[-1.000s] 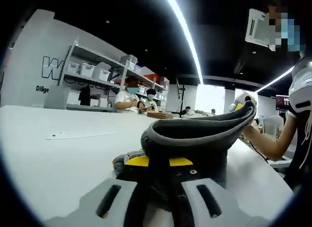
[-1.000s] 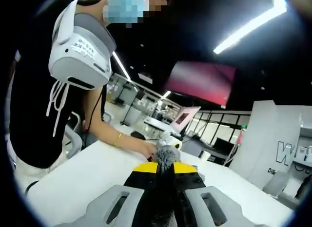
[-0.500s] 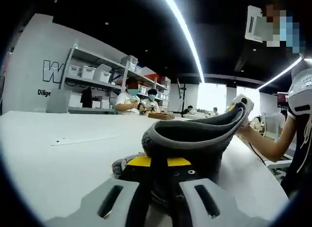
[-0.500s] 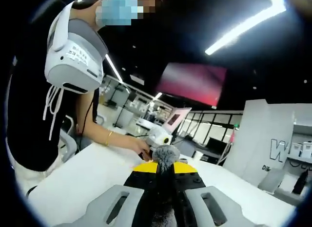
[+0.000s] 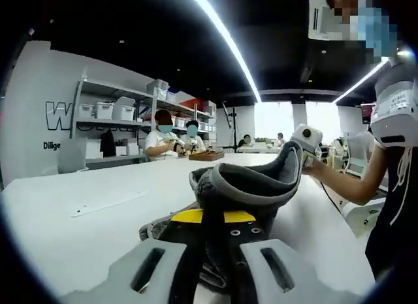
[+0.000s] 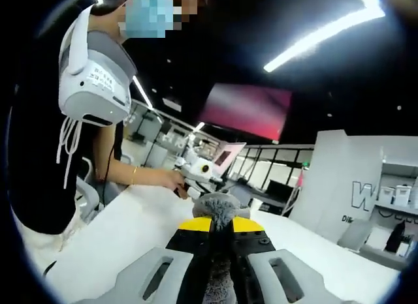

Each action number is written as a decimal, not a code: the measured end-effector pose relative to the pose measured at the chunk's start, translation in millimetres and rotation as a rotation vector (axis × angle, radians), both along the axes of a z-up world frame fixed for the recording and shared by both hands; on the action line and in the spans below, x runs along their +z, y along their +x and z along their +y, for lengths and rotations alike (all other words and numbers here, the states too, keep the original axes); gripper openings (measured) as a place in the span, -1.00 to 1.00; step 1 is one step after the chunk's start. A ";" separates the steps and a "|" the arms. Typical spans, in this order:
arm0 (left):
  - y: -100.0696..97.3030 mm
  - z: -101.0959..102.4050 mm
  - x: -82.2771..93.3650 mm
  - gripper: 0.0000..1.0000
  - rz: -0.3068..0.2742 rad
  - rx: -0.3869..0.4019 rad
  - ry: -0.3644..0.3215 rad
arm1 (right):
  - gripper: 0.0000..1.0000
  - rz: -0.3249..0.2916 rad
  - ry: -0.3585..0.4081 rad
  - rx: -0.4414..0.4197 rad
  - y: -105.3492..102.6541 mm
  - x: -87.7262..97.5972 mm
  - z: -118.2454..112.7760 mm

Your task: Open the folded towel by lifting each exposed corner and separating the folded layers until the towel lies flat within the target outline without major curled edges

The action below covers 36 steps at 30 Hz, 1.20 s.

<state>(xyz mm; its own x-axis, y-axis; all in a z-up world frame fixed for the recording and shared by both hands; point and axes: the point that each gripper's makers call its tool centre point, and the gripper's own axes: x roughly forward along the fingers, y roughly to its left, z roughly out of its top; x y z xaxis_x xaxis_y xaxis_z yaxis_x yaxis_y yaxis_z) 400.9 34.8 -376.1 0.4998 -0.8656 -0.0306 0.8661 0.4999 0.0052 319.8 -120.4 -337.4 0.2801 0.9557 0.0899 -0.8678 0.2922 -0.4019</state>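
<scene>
Both grippers grasp the grey towel (image 5: 251,180) over the white bench (image 5: 78,232): left gripper (image 5: 212,219) and right gripper (image 6: 219,226) have jaws clenched on opposite corners. Layers are mid-separation; next, I judge, spread apart and lower flat

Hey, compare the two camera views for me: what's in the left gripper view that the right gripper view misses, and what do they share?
Left gripper view: a wall shelf with white storage boxes, two seated people in masks, and the grey towel's raised fold stretching to the right gripper.

Right gripper view: a large reddish wall screen and the left gripper in the person's hand.

Both: the white table, the grey towel pinched in each view's own fingers, and the person in a black shirt.
</scene>
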 end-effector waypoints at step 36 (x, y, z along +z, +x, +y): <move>-102.0 -0.7 -32.4 -0.89 0.016 -0.022 0.118 | -0.96 0.085 -0.103 -0.032 -50.1 -42.2 -22.5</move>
